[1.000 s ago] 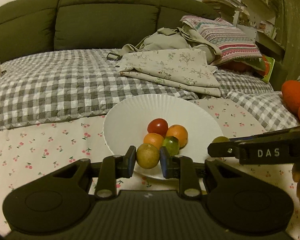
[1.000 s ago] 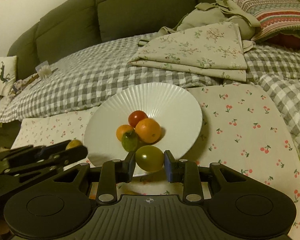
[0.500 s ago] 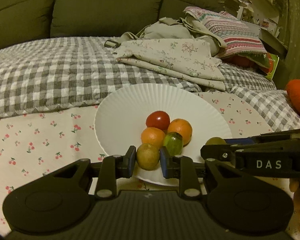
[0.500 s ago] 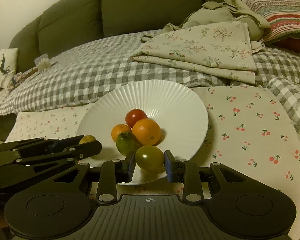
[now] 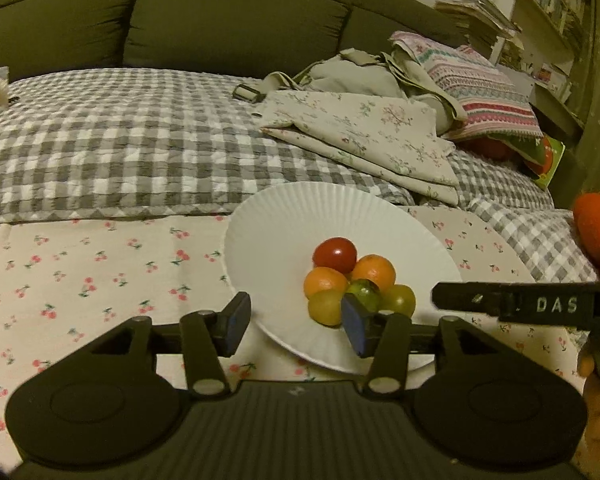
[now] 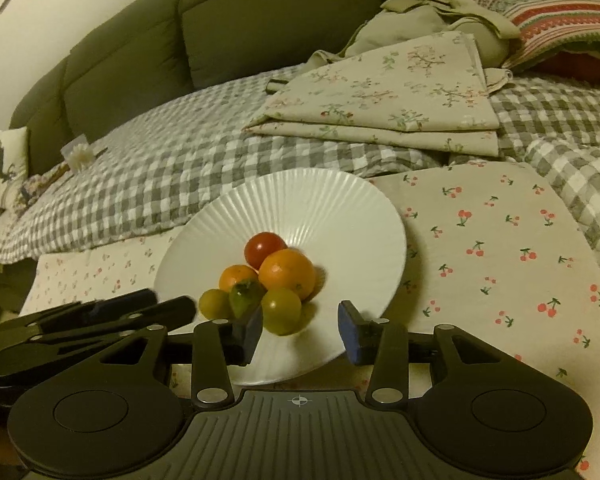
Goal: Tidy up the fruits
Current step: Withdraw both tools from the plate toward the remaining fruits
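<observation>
Cherry-print cloth [image 5: 100, 272] is spread under a white plate [image 6: 340, 208], on which six small fruits [image 6: 286, 274] are piled (all touching). Both the left gripper [image 5: 296, 322] and right gripper [image 6: 300, 330] are seen spread wide, empty.

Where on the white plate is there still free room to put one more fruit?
The white plate is bare across its far half, behind the red tomato, and along its left side. The near part is crowded: six fruits huddle there, with the jaws of both grippers open around them.
</observation>
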{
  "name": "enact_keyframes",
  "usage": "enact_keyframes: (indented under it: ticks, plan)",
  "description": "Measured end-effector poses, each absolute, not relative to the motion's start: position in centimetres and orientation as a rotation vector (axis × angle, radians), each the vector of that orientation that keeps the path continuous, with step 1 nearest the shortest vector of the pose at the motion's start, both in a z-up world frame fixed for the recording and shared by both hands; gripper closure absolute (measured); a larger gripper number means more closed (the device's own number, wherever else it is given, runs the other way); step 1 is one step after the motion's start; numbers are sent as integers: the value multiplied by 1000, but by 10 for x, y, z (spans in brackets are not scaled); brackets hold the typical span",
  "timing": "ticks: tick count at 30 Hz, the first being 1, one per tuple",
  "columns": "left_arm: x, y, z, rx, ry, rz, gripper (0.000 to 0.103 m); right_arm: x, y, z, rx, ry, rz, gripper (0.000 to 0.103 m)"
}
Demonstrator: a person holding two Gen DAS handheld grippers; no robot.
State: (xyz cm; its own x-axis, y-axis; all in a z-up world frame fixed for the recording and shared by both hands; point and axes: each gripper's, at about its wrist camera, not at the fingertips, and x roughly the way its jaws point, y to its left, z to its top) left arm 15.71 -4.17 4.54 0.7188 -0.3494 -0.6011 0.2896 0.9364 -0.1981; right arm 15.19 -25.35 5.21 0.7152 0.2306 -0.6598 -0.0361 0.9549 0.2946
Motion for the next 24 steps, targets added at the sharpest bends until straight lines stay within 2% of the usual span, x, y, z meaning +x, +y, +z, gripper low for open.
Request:
enact_keyframes:
  ticks: [8, 24]
  plan:
    - [140, -30, 57, -92, 696, -332, 54, 145, -257, 67, 279, 758, 132, 61]
    - [99, -23, 63, -83, 755, -304, 54, 105, -258, 101, 305, 752, 173, 48]
